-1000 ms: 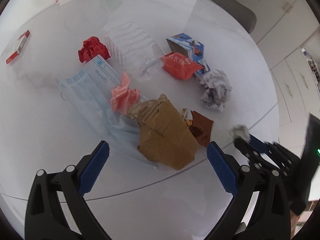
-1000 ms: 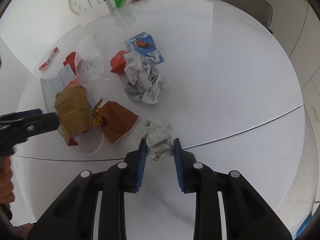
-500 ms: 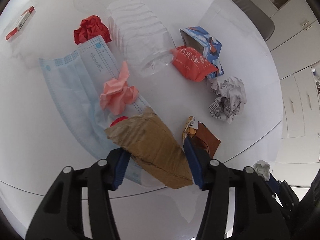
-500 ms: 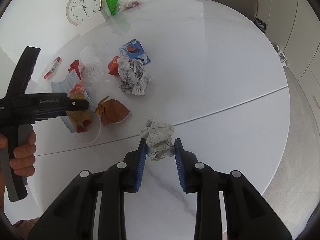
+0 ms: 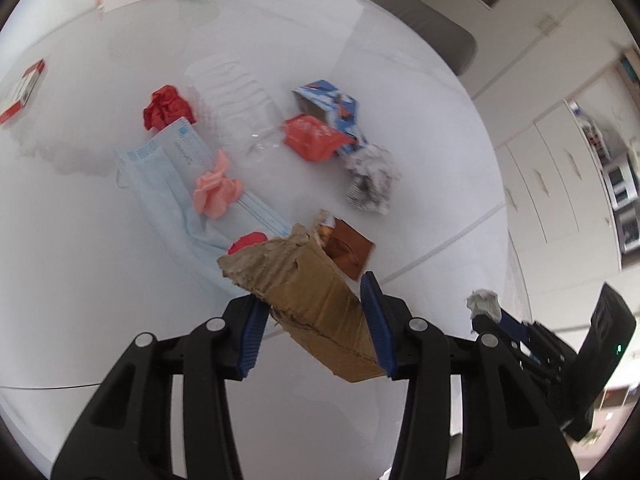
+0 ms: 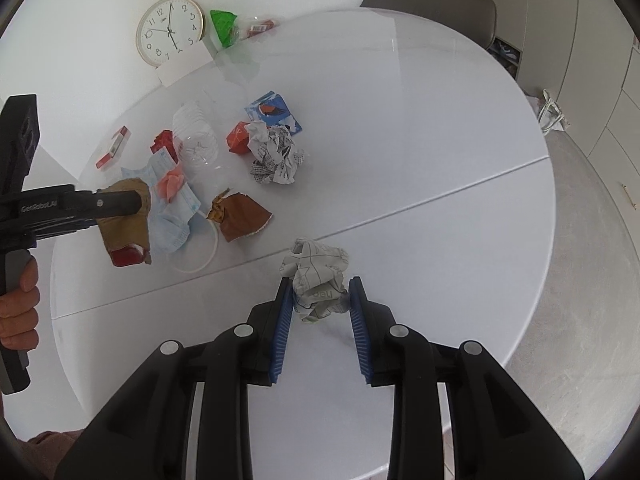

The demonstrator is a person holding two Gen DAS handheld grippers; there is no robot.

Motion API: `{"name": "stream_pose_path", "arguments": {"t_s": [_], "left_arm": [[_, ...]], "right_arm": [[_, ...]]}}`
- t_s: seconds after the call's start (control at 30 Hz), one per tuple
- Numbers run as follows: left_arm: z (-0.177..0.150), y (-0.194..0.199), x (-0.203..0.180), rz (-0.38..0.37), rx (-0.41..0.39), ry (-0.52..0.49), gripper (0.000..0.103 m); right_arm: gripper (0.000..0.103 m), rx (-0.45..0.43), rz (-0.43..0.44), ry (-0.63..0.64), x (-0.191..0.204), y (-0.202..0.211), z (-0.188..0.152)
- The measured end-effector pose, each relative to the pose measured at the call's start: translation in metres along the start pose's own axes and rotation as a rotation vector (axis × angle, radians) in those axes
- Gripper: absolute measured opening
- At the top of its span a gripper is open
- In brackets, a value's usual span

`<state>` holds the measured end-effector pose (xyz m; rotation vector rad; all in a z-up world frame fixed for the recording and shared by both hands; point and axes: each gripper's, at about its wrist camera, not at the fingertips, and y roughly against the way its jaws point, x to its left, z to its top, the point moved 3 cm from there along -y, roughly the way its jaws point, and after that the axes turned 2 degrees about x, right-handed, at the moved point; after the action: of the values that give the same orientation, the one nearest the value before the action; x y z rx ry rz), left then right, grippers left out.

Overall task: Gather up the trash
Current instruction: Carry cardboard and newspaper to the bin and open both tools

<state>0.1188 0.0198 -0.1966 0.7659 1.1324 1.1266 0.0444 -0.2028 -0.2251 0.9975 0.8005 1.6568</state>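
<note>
Left tongs (image 5: 316, 320) closing, pinching cardboard piece (image 5: 308, 292) lengthwise along them; right tongs (image 6: 320, 300) grip paper wad (image 6: 318, 280).

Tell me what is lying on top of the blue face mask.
A crumpled pink paper sits on the face mask. A red scrap shows at its near end; anything underneath is hidden.

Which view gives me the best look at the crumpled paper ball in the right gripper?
The right wrist view: the paper ball sits centred and sharp between the right gripper's blue fingers. The left wrist view shows it only small, near the lower right edge.
</note>
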Motion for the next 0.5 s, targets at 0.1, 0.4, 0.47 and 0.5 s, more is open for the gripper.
{"name": "stream_pose_path", "arguments": {"t_s": [0.1,0.4,0.47,0.5], "left_arm": [[-0.019,0.013,-0.02,-0.025,0.009,-0.089,0.045],[-0.087,0.023,-0.092,-0.1,0.074,-0.32,0.045],[-0.105,0.021,-0.111,-0.115,0.096,-0.378,0.045],[-0.112,0.019,-0.118,-0.12,0.105,-0.399,0.045]], "right_arm": [[0.03,-0.011,-0.023,-0.025,-0.005,0.017,-0.016],[0.03,0.01,-0.115,-0.186,-0.043,0.074,-0.119],[0.03,0.034,-0.132,-0.223,-0.051,0.077,-0.143],[0.03,0.044,-0.138,-0.237,-0.055,0.077,-0.153]]}}
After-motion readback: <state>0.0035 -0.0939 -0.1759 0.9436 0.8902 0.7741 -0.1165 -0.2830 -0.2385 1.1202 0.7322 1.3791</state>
